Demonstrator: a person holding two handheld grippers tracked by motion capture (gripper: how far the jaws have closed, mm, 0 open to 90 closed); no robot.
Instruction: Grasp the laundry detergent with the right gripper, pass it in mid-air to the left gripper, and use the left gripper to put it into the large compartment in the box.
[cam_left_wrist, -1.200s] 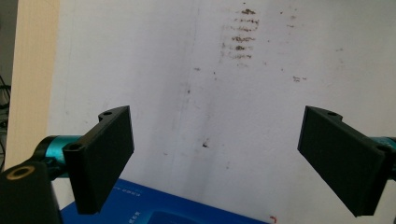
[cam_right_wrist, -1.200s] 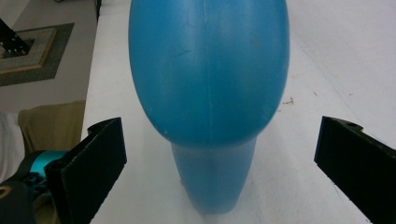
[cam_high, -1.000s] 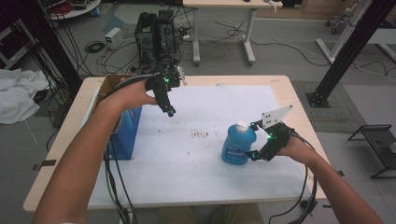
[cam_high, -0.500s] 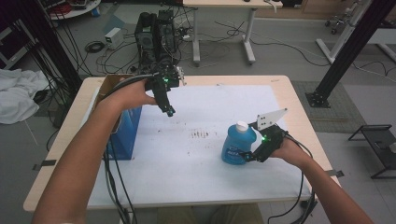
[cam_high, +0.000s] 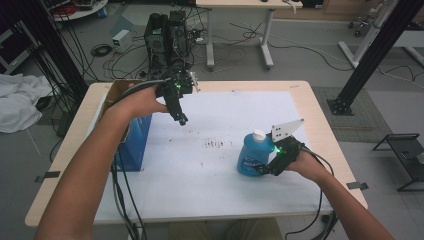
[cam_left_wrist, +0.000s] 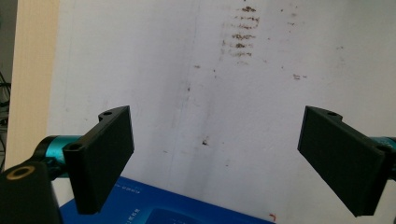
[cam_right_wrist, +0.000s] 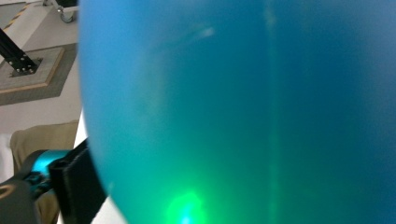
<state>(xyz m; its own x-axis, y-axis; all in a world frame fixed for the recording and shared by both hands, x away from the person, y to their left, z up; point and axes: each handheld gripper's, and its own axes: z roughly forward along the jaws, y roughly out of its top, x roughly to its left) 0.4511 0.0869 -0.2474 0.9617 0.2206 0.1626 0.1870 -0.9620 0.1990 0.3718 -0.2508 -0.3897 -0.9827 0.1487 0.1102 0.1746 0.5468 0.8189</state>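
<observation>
My right hand-held gripper (cam_high: 264, 169) pinches the blue bottle (cam_high: 251, 156), which stands on the white sheet (cam_high: 200, 165) toward the table (cam_high: 320, 125)'s right edge. Left of the bottle the sheet lies open, speckled with brown marks (cam_high: 216, 144). My left hand-held gripper (cam_high: 181, 119) hangs spread beside the blue box (cam_high: 134, 142), well left of the bottle.

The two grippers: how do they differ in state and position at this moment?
The left gripper is held above the white sheet near the blue box, while the right gripper is low, at the blue bottle. The left gripper's jaws stand wide apart with nothing between them; the blue bottle sits right between the right gripper's jaws, though whether they grip it is unclear. Both have black jaws and show a green light.
</observation>
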